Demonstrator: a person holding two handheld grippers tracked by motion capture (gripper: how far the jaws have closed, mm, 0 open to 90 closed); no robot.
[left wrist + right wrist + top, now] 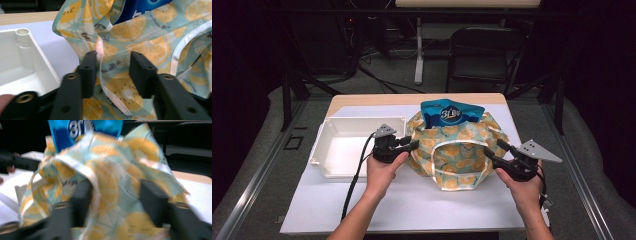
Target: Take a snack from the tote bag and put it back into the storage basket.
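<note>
Cloth bag (457, 155), pale teal with an orange-slice print and white-trimmed handles: slumped on the white sheet (412, 205) that covers the table (377, 99), right of centre. Its mouth faces the person, and its lower folds are crumpled so the base cannot be made out.

Blue snack packet (452, 114): standing in the back of the bag. Its top half shows; the rest is hidden by cloth. Its round logo is too small to read in full.

White plastic tray (328, 159): shallow, rectangular, just left of the bag. In the left gripper view only a corner (23, 35) with a moulded post is in frame.

Left gripper (412, 145): at the bag's left edge. In its own view the jaws stand partly apart with a fold and a white trim strip (100, 50) between them; the strip lies against the left jaw, the right jaw is clear of the cloth.

Right gripper (492, 151): at the bag's right rim. Its own view is motion-blurred; the jaws are apart with cloth bunched between, and contact cannot be told.
</note>
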